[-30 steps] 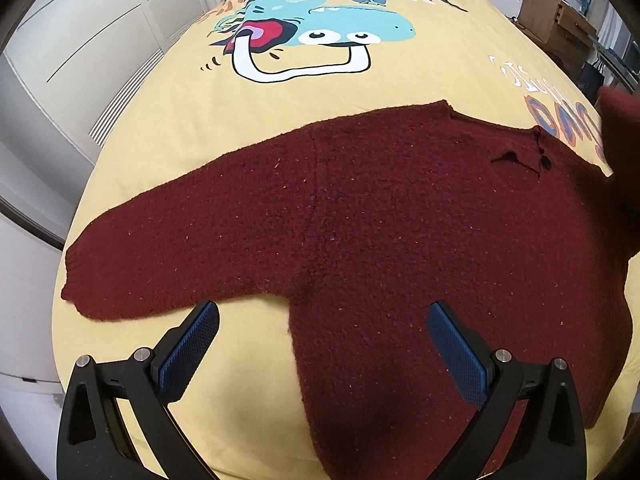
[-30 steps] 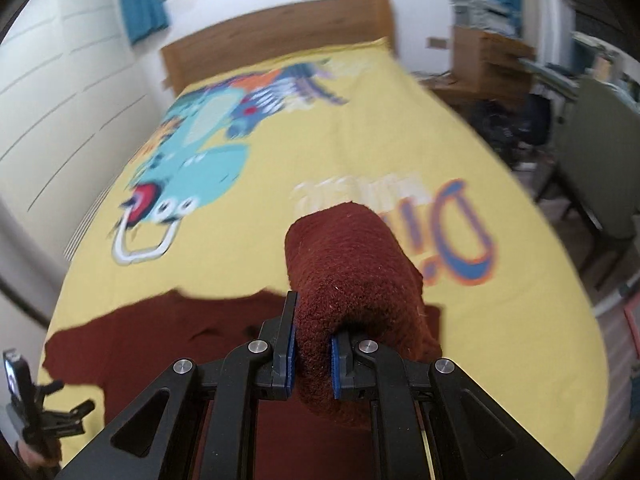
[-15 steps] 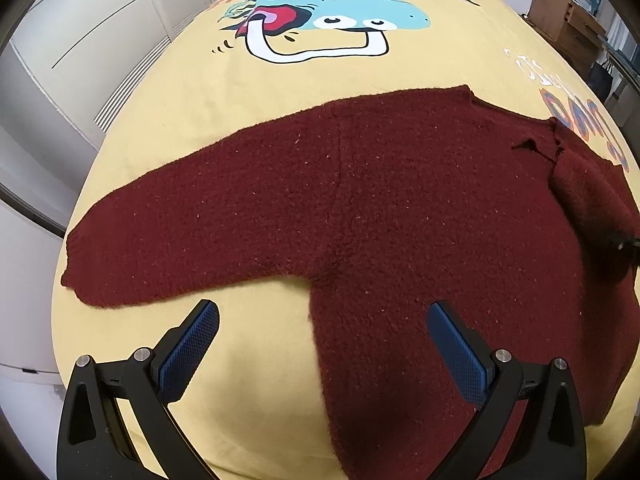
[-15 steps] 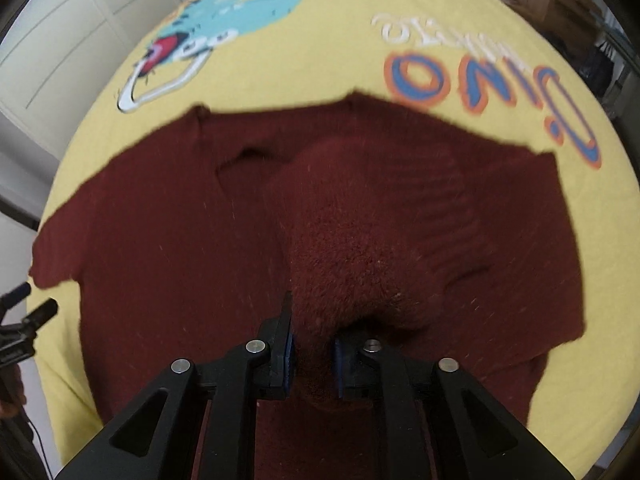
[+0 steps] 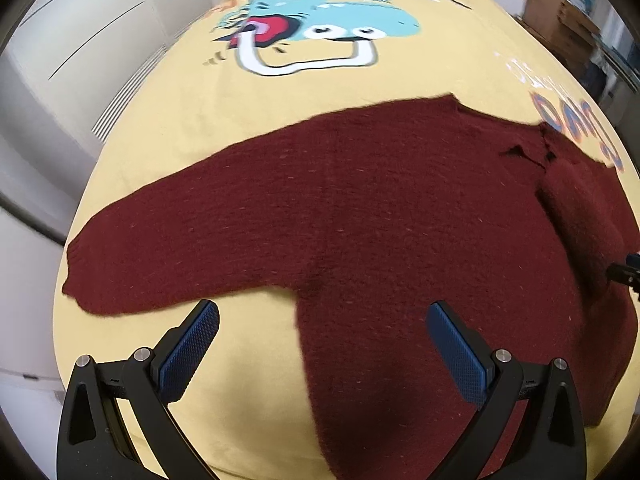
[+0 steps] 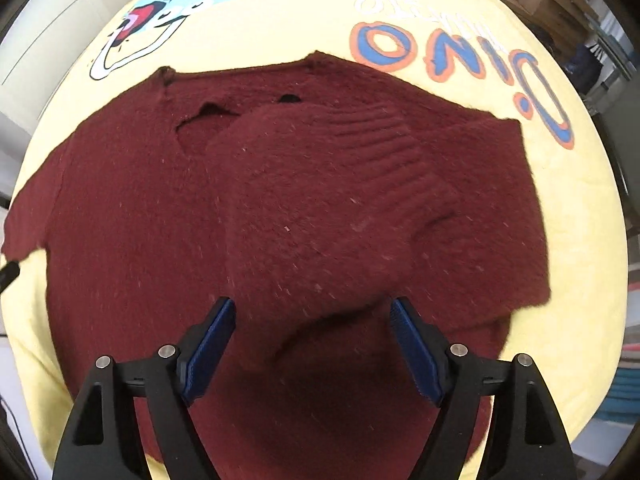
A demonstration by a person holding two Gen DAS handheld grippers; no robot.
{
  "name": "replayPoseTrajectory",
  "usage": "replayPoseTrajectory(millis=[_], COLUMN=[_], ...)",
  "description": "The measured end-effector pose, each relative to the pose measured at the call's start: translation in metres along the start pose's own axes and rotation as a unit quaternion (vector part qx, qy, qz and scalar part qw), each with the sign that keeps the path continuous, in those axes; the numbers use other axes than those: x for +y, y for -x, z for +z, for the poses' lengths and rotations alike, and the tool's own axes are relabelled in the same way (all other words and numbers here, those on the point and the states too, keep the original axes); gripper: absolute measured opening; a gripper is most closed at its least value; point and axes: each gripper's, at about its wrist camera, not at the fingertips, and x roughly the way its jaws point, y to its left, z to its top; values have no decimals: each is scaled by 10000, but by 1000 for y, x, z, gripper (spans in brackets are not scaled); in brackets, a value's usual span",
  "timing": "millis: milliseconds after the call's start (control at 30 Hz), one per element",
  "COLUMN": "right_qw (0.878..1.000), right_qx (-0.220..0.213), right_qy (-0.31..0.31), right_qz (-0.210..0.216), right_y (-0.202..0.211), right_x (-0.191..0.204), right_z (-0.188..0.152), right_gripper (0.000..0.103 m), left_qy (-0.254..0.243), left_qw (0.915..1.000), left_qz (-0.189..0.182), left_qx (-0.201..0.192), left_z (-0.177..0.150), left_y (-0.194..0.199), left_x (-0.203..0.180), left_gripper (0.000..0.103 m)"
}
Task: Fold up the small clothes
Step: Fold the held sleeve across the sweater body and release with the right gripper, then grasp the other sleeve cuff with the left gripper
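Note:
A dark red knit sweater (image 5: 380, 216) lies flat on the yellow bedspread (image 5: 280, 104). Its left sleeve (image 5: 168, 244) stretches out toward the bed's left edge. Its right sleeve (image 6: 320, 200) is folded across the body, with the cuff end just in front of my right gripper (image 6: 312, 340). The right gripper is open and holds nothing, its jaws astride the cuff end. My left gripper (image 5: 322, 344) is open and empty, hovering above the sweater's left side near the armpit. The neck opening (image 6: 208, 114) shows in the right wrist view.
The bedspread carries a blue cartoon dinosaur print (image 5: 332, 20) and orange-blue lettering (image 6: 460, 56). White wardrobe doors (image 5: 80, 40) stand left of the bed. A wooden dresser (image 5: 560, 12) stands at the far right. The bed's front edge is just below the grippers.
My right gripper carried the right sleeve down over the sweater's body, then opened and let it go. My left gripper stayed open and shifted slightly.

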Motion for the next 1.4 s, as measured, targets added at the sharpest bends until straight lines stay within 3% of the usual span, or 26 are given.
replayPoseTrajectory(millis=[167,333,567,800,933,1000,1067,1100,1133,1167,1267,1400], right_qw=[9994,9976,9942,9909,9891,9883,9878,9876,9872,9869,9861,9862], right_qx=[-48,-63,-125,-154,-136,-126,-115,-101,-86,-76,-70,-61], right_qy=[-274,-561,-1040,-1324,-1458,-1512,-1544,-1560,-1582,-1601,-1652,-1644], right_qz=[-212,-395,-241,-178,-141,-127,-154,-172,-183,-183,-165,-190], right_y=[11,16,17,20,18,19,20,19,19,18,18,19], right_x=[-25,-52,-82,-108,-120,-127,-133,-135,-137,-138,-142,-144], right_z=[-25,-48,-68,-79,-84,-88,-91,-93,-94,-94,-96,-99], right_gripper=[81,81,81,81,81,81,81,81,81,81,81,81], left_qy=[-712,-1580,-2745,-3801,-4109,-4112,-4041,-4014,-3969,-3910,-3407,-2571], left_qw=[9971,9847,9551,9205,9095,9096,9121,9133,9154,9174,9324,9548], left_qz=[-256,-669,-1061,-899,-627,-571,-567,-519,-378,-358,-844,-1266], left_qx=[-75,-305,-353,-121,80,183,383,453,553,651,866,788], left_z=[8,36,60,48,37,35,37,37,39,41,55,77], left_y=[3,13,15,-13,-40,-51,-66,-71,-79,-83,-88,-78], left_x=[-49,-119,-232,-303,-324,-326,-326,-325,-321,-317,-291,-241], left_gripper=[102,102,102,102,101,100,88,79,53,35,16,15])
